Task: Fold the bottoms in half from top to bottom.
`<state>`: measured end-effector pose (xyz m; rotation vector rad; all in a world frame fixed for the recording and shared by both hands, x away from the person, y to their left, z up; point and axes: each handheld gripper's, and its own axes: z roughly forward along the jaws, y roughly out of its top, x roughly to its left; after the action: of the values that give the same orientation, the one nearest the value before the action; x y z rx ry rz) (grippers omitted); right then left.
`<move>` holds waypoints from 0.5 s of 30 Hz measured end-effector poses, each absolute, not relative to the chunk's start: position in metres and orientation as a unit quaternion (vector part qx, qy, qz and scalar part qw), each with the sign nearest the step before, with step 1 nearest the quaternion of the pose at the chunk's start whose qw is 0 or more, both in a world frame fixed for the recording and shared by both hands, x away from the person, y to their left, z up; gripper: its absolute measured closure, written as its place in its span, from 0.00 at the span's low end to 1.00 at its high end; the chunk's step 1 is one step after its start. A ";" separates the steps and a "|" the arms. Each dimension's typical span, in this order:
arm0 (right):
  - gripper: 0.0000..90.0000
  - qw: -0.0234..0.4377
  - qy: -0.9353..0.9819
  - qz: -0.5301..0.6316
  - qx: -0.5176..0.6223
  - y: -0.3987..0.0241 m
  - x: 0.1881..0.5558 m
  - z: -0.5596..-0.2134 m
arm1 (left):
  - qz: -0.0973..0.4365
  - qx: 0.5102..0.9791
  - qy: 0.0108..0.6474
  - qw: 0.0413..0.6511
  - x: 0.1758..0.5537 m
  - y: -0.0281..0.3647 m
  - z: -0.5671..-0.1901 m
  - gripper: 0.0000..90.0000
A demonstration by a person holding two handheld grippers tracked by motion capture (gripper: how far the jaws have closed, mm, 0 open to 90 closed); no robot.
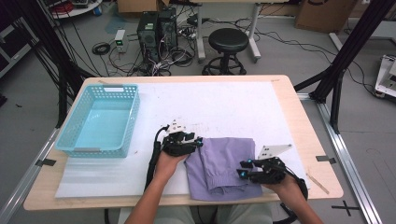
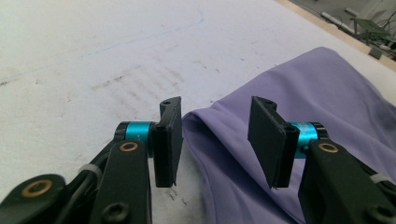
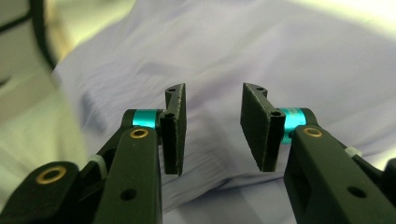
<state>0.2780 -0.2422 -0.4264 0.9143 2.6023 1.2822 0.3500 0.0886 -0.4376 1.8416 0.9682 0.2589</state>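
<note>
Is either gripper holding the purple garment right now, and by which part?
Nothing is held: the left gripper and right gripper are open over the purple garment.

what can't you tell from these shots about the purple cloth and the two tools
- Purple cloth: what garment it is; folded over itself in the high view.
- Left tool: whether its pads touch the fabric edge between the open jaws.
- Right tool: fabric beyond it is blurred; contact unclear.
- Basket: near inner wall hidden.

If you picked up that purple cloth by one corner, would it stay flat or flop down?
The purple cloth would probably flop: it lies folded in soft layers with wrinkles, so it looks limp. It seems thin and likely light. Pushed, it would likely bunch up rather than slide, since its edge already ripples on the white mat.
</note>
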 end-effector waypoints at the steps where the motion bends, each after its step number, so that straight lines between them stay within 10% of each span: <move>1: 0.67 0.064 0.849 0.425 0.307 -0.245 0.281 -0.425 | 0.108 0.761 0.402 0.497 0.351 0.088 -0.439 0.61; 12: 0.66 0.149 0.803 0.362 0.450 -0.262 0.350 -0.425 | 0.089 0.774 0.434 0.452 0.378 0.072 -0.450 0.60; 15: 0.67 0.130 0.808 0.342 0.462 -0.262 0.362 -0.434 | 0.088 0.778 0.443 0.438 0.379 0.072 -0.452 0.75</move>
<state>0.3620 -0.2617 -0.4337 1.3432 2.3475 0.9942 0.3792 0.0720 -0.4520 1.9338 1.1003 0.2181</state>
